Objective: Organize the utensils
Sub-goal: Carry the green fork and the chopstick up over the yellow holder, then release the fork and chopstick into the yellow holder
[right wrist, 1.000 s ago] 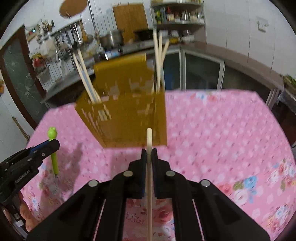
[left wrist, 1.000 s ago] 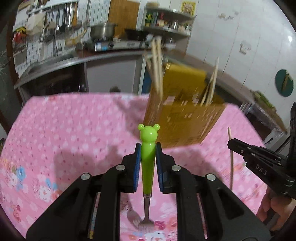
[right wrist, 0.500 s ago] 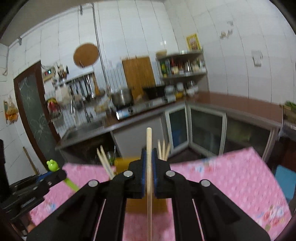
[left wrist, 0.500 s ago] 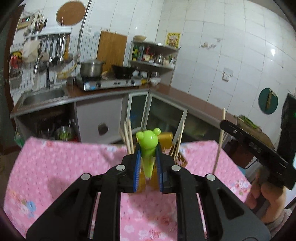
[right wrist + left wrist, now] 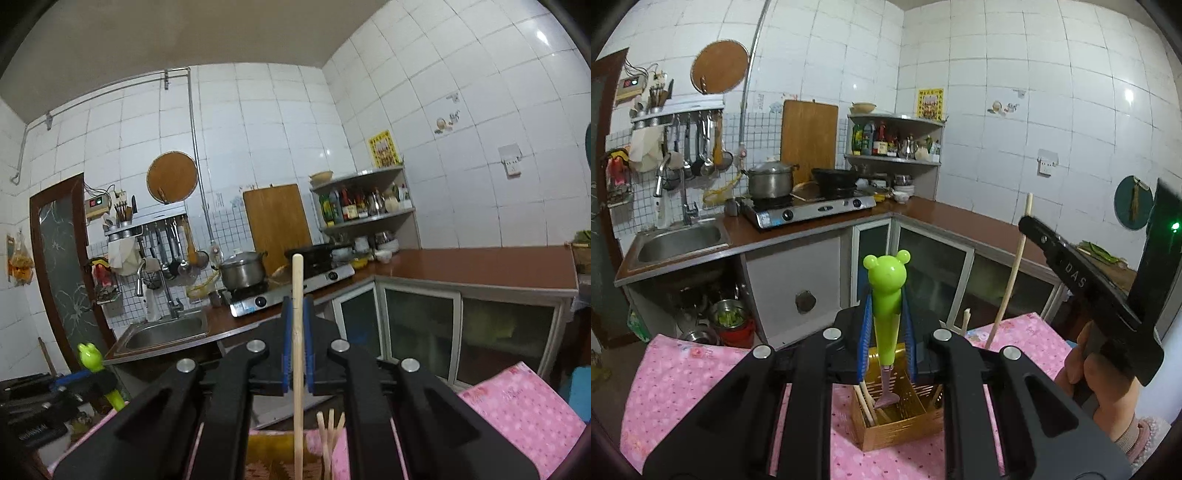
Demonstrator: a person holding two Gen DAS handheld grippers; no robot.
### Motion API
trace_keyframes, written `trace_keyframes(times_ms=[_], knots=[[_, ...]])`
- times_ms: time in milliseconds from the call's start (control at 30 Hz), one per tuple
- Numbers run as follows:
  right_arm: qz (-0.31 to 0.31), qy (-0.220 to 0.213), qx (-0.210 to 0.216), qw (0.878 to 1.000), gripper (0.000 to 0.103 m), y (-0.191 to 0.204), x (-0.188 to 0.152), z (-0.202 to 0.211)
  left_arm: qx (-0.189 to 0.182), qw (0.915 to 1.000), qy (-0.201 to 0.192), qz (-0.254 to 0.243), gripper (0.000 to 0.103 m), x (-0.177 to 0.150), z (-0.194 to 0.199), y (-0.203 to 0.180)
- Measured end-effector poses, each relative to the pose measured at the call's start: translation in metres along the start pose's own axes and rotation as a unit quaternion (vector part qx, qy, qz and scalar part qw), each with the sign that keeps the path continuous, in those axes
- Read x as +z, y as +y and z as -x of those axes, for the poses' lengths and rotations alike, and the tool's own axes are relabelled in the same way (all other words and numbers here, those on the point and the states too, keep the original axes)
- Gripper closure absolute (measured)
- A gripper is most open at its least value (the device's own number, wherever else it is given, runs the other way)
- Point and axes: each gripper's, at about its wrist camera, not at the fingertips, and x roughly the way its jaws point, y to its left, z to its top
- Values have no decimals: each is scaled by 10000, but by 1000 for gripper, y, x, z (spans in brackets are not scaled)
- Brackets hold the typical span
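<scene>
Above the gold utensil basket (image 5: pixel 901 413), the left gripper (image 5: pixel 886 328) is clamping a bear-topped green fork (image 5: pixel 885 291) while the right gripper (image 5: pixel 297 343) is pinching a pale wooden chopstick (image 5: pixel 297 332), the basket's slotted inside showing only leftward.

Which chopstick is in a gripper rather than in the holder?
The long chopstick pinched upright in the right gripper. The other chopsticks stand loose in the gold holder, untouched by any gripper.

A green fork (image 5: pixel 884 295) with a bear-head handle hangs upright, tines down, above a golden slotted holder (image 5: pixel 899 410) on the pink-clothed desk (image 5: pixel 683 387). Wooden chopsticks (image 5: pixel 866 402) lean inside the holder. A single chopstick (image 5: pixel 297 332) stands nearly vertical above it.
</scene>
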Motion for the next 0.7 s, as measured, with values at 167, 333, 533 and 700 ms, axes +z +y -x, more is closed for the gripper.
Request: trace_keyframes(times_ms=[167,333,533,700], knots=[[137,256,50,9996,97,-6,-37,-18,-9,9997,235,19,89,-29,-41,7],[389,763,13,9963,97,-14,-78,-24,-72,9991,422,67,89,-63,-68,18],[678,1210,-70,9903,96,-16,-108,-18,30,9975,663,243,88,-94,-83,25],[917,1296,-155,9872,95,-14,-114,-9,279,9964,797,105,87,-108,-82,22]])
